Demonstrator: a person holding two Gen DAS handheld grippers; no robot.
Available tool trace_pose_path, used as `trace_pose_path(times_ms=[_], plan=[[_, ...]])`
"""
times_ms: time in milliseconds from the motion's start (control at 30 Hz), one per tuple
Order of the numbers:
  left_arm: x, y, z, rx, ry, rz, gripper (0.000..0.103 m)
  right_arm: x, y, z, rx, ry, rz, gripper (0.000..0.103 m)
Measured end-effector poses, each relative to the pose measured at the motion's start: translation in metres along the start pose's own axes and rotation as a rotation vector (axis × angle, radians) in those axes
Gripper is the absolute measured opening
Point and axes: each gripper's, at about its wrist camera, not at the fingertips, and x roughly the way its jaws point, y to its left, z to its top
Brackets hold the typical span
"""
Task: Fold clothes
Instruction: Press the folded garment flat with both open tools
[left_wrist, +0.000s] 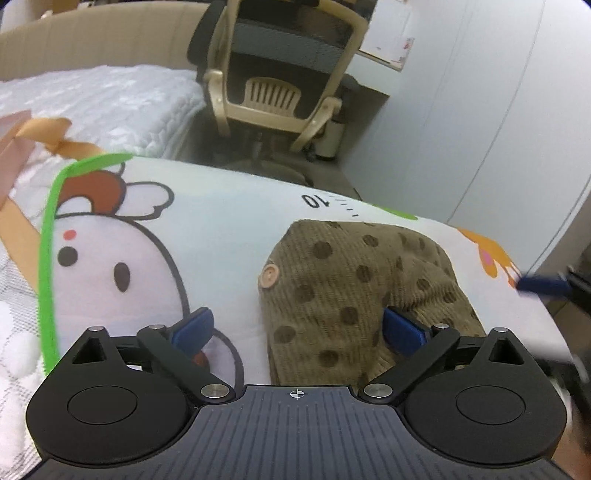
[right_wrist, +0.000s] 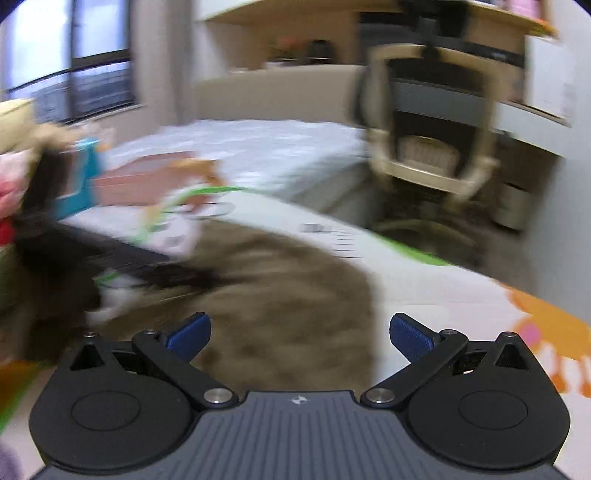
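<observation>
A brown corduroy garment (left_wrist: 354, 295) with dark dots and a pale button lies folded on a white cartoon-print mat (left_wrist: 207, 229). My left gripper (left_wrist: 297, 328) stands open just above its near edge, the right pad over the cloth, the left pad over the mat. In the right wrist view, which is motion-blurred, the same brown garment (right_wrist: 273, 295) spreads ahead of my right gripper (right_wrist: 299, 336), which is open with nothing between its fingers. The other gripper's blue fingertip (left_wrist: 543, 285) shows at the mat's right edge.
The mat lies on a white quilted bed (left_wrist: 96, 99) with a beige headboard. A beige office chair (left_wrist: 273, 70) stands beyond the bed's corner by a white wall. A pink box with an orange ribbon (left_wrist: 22, 144) sits at left. Blurred coloured items (right_wrist: 74, 177) lie left.
</observation>
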Motion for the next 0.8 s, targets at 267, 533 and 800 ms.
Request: trace_pose_path(times_ms=[267,533,800], plan=[[-0.040,0.009,-0.020,-0.081,0.041,-0.116,0.102,0.020,-0.009,-0.033,0.192,0.046,0.059,0.103],[-0.056,0.014,-0.065,-0.236,0.143,-0.393,0.102,0.019,-0.011,-0.041,0.200,0.015,0.061,0.103],[-0.069,-0.008,-0.086,-0.068,0.026,-0.344,0.102,0.017,-0.007,-0.045,0.211,-0.001,0.064,0.103]])
